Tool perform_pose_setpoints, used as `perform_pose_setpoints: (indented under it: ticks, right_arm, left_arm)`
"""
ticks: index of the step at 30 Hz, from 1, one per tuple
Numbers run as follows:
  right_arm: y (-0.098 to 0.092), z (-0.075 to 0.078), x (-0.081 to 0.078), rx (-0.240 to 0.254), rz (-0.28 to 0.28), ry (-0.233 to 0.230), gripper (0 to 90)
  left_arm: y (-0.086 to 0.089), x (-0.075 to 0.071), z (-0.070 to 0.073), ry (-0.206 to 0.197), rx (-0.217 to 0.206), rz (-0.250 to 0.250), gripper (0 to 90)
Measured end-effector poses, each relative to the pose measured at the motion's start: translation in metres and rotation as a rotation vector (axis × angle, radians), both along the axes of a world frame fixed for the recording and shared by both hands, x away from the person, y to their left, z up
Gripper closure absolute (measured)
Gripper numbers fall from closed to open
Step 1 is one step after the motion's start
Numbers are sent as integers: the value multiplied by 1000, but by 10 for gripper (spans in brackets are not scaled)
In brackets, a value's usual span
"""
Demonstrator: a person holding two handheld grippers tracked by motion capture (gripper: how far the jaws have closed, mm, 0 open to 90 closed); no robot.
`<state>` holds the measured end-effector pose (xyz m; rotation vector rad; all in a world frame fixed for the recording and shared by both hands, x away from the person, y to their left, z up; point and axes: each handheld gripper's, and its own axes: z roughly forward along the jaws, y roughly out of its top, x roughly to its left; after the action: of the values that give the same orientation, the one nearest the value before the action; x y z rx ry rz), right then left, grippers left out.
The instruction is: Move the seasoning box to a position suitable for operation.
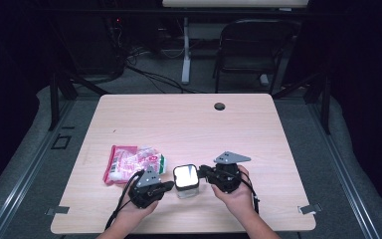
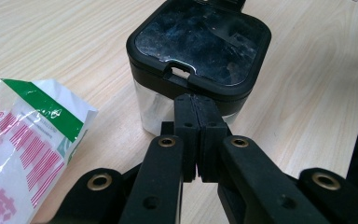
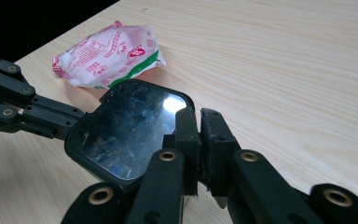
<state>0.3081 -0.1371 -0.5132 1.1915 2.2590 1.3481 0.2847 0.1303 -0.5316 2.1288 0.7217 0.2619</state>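
Wooden table [image 1: 189, 124]: lidded container [image 1: 186, 180], snack packet [image 1: 132, 162].

Container [image 2: 193, 60] has a glossy, scuffed black plastic lid over clear plastic walls; bag [image 3: 109, 53] crinkly printed plastic; table [image 1: 189, 124] smooth matt wood-grain.

From my seat, the high view looks forward and down from above the near edge of the table [image 1: 189, 119], far enough back to take in the whole top. My left gripper view sits close and low, looking along its jaws at the lidded container [image 2: 198, 51]. My right gripper view faces that same container [image 3: 126, 130] from the opposite side. All three share it and the pink packet [image 1: 132, 163].
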Motion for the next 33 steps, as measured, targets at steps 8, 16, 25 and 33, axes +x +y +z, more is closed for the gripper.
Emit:
perform_pose_setpoints:
  ticks: [8, 16, 25, 33]
  right_arm:
    - [-1, -1, 0, 7, -9, 6, 861]
    - [-1, -2, -1, 14, -15, -3, 810]
    - [-3, 3, -13, -5, 65, -62, 629]
    - [3, 2, -28, -22, 140, -100, 539]
  left_arm:
    - [-1, -1, 2, -3, -22, -7, 893]
    - [-1, -2, 6, -7, -34, -11, 888]
    - [-4, 0, 14, -23, -41, -17, 873]
    - [-8, 2, 23, -26, -58, -31, 871]
